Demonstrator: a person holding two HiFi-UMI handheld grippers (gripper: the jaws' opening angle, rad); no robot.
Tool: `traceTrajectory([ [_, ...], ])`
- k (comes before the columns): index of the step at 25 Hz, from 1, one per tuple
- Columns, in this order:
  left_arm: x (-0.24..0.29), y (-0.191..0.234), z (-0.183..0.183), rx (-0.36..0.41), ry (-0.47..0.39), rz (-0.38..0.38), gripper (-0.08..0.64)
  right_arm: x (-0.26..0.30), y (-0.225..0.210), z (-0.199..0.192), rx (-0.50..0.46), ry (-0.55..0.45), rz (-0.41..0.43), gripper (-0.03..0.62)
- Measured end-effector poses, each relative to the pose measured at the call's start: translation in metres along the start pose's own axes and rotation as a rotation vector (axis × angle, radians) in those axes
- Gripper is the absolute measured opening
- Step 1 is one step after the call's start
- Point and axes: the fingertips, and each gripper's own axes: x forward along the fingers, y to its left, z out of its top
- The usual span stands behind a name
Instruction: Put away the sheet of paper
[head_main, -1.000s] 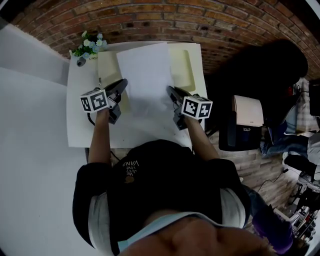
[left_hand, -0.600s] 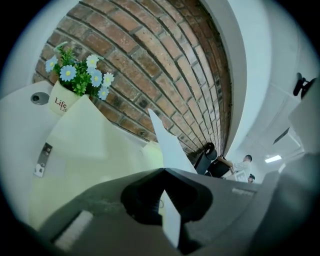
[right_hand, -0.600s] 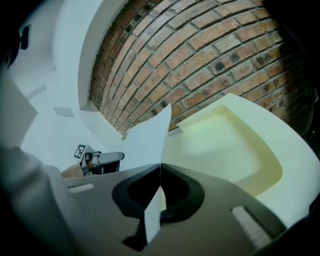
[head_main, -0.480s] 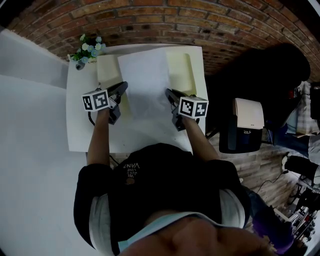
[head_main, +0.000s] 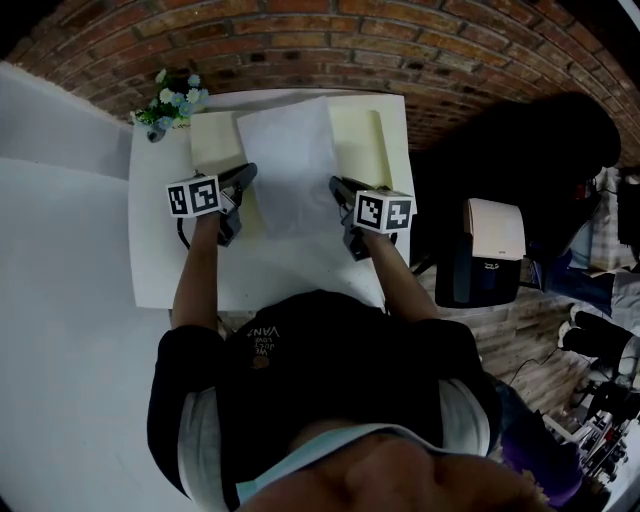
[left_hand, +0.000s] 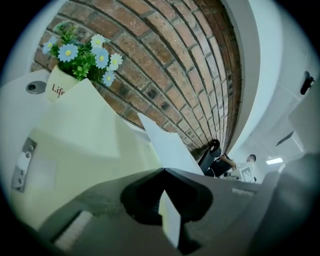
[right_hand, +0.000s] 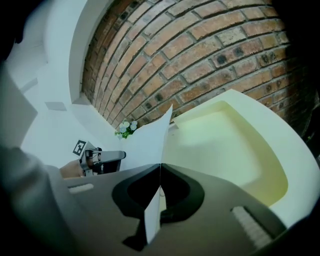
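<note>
A white sheet of paper (head_main: 288, 165) hangs between my two grippers above an open pale yellow folder (head_main: 365, 145) on the white table (head_main: 160, 270). My left gripper (head_main: 248, 172) is shut on the sheet's left edge, and my right gripper (head_main: 334, 184) is shut on its right edge. In the left gripper view the sheet (left_hand: 167, 150) runs out from the closed jaws over the folder's left leaf (left_hand: 75, 145), which bears a metal clip (left_hand: 22, 165). Seen from the right gripper, the sheet (right_hand: 150, 137) stands on edge, with the folder's right leaf (right_hand: 230, 140) beside it.
A small pot of blue and white flowers (head_main: 172, 100) stands at the table's far left corner against the brick wall (head_main: 330, 45). A dark chair with a box (head_main: 490, 250) is on the floor to the right. A white partition (head_main: 50, 300) lies to the left.
Both grippers have carried the sheet a little farther from me, toward the brick wall, over the folder. The jaws stay closed on it.
</note>
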Motion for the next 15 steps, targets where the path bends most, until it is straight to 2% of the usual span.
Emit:
traceTrajectory([
  [8,0.004,0.009,0.0,-0.015,0.022,0.01,-0.002,0.002,-0.001,0.005,-0.011,0.005,-0.019,0.06],
  [15,0.006,0.017,-0.003,-0.03,0.037,0.025,-0.002,-0.014,-0.022,0.017,-0.085,-0.032,-0.103,0.077],
])
